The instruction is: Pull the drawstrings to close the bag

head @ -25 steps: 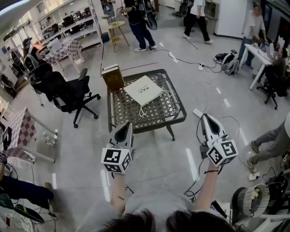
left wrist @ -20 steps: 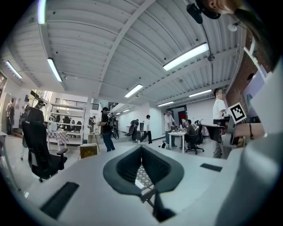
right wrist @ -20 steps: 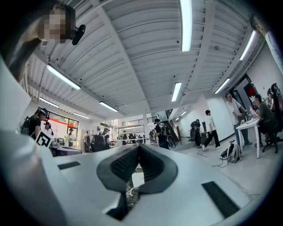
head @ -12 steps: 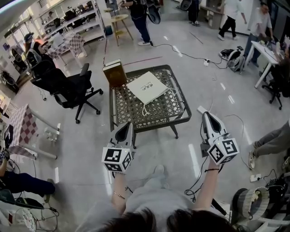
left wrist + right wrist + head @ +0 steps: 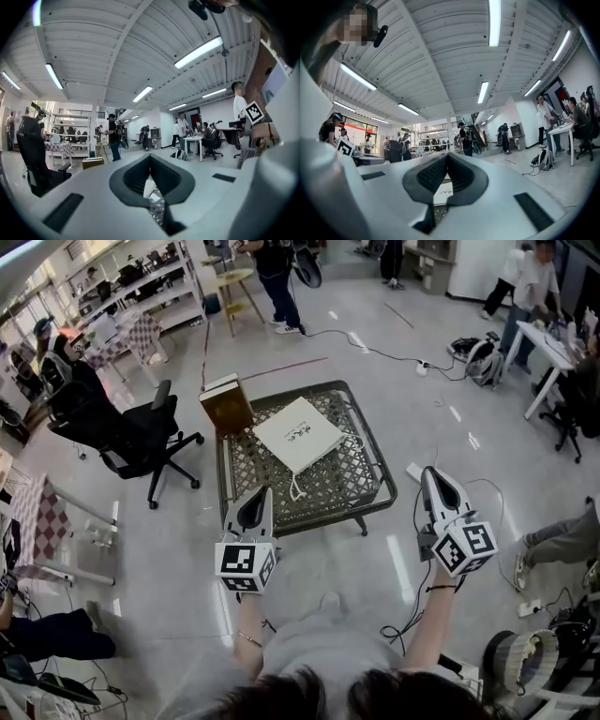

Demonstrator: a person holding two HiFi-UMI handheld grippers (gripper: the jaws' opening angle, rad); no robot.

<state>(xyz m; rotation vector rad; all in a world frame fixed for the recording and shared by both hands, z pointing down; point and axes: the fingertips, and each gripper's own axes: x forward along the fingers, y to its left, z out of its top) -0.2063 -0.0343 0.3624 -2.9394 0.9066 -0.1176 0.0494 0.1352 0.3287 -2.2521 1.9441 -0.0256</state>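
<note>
Only the head view shows the whole white bag [image 5: 299, 433] on the mesh counter [image 5: 377, 486]; its dark print, perhaps lettering, is unreadable. The left tool [image 5: 263, 495] and right tool [image 5: 431, 474] are clenched, empty.

Grey floor [image 5: 150, 549], black office chair [image 5: 122, 432]

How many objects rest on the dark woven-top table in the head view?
2. A flat white drawstring bag lies near the middle of the dark woven-top table; a brown box with a pale top stands at its far left corner. None seems hidden.
</note>
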